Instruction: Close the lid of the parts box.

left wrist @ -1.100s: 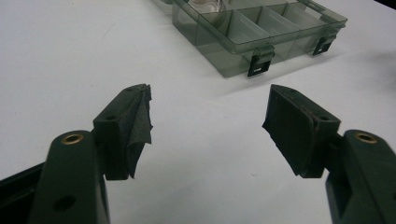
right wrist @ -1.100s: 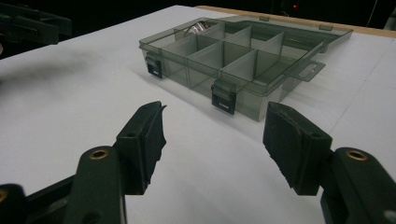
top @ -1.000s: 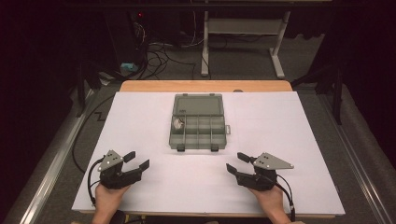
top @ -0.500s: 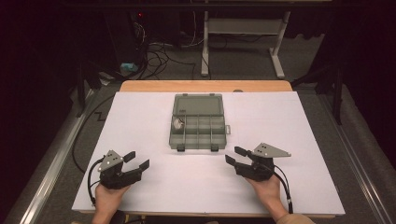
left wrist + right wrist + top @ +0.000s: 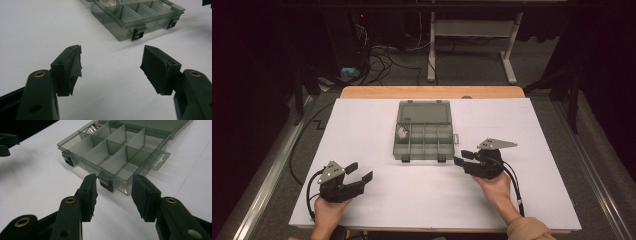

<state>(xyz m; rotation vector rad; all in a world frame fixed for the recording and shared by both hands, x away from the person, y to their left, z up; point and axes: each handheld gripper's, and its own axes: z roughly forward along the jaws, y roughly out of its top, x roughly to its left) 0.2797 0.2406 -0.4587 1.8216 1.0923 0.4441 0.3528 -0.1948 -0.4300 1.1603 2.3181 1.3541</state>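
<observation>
A smoky clear compartment box (image 5: 424, 135) lies open mid-table, its lid flat behind it. A small silvery object (image 5: 402, 132) sits in its left compartment. My right gripper (image 5: 462, 157) hovers at the box's front right corner. In the right gripper view (image 5: 113, 186) its jaws have just been closing, and they stand apart with nothing pressed between them. The box (image 5: 112, 147) and its black latch (image 5: 106, 182) lie just beyond the gap. My left gripper (image 5: 360, 171) rests at the front left, open and empty (image 5: 111, 58), well short of the box (image 5: 135, 15).
White paper (image 5: 362, 125) covers the table, with a wooden edge (image 5: 432, 92) at the far side. Cables (image 5: 382, 55) and a desk frame (image 5: 472, 35) stand on the dark floor beyond. A metal rail (image 5: 267, 175) runs along the left.
My right gripper has moved forward and left to the box's front right corner, and its jaws have narrowed. The left gripper has stayed put.
</observation>
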